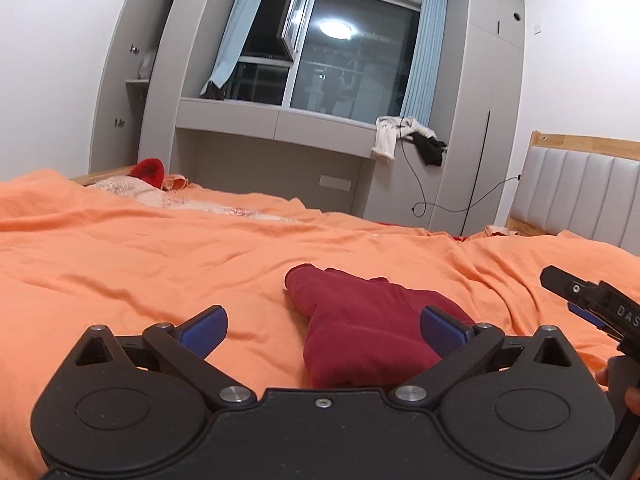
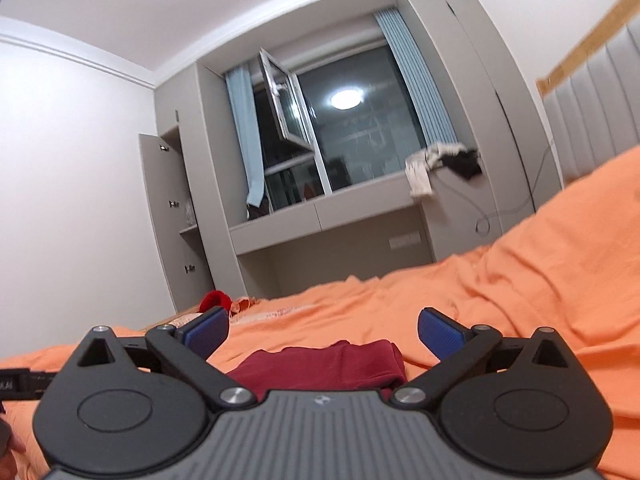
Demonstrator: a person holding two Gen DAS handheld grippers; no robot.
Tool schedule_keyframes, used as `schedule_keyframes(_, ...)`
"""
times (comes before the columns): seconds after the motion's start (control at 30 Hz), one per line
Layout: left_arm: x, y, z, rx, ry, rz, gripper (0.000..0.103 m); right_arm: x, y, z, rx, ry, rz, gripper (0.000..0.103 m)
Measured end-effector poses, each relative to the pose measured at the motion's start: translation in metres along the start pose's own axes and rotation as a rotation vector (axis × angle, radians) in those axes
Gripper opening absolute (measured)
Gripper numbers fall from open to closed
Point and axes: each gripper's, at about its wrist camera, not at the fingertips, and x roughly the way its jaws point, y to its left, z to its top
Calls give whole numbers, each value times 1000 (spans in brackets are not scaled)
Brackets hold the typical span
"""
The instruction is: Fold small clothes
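- Lying flat on the orange bedsheet, the dark red garment sits just ahead of both grippers, already bunched into a compact, doubled-over shape with one narrow end pointing away.
- Handling guess: light, soft knit, limp, no stiffness; it likely drapes and sags if lifted by one point, and layers may slide apart.
- Not slippery or fragile by the look of it; the sheet under it is also loose cloth, so a deep pinch risks catching the sheet too.
- Best hold, in my judgement: pinch an outer edge or corner, one per gripper, taking all layers together.
- Left gripper: jaws wide apart, nothing between the pads; the cloth lies below and beyond them, untouched.
- Right gripper: jaws also wide apart, empty, tilted view, the garment low in front of it.
- Farther out: a bright red item and pale patterned cloth at the far bed edge, well apart from the garment.
- Headboard to the right.
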Motion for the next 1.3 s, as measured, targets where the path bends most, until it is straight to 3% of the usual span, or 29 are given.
schedule_keyframes(0.2, -35, 4, -24, 34, -22, -10, 102, -51, 24, -13, -86, -63, -16, 103)
schedule_keyframes(0.5, -70, 19, -52, 31, -52, 9, 102, -97, 50, -34, -157, -79, -65, 103)
schedule_keyframes(0.73, -87, 22, -69, 77, -82, 23, 102, -105, 57, -50, -186, -14, -93, 103)
schedule_keyframes(1.3, -78, 23, -85, 116, -33, 60, 102, -96, 58, -65, -236, 56, -120, 103)
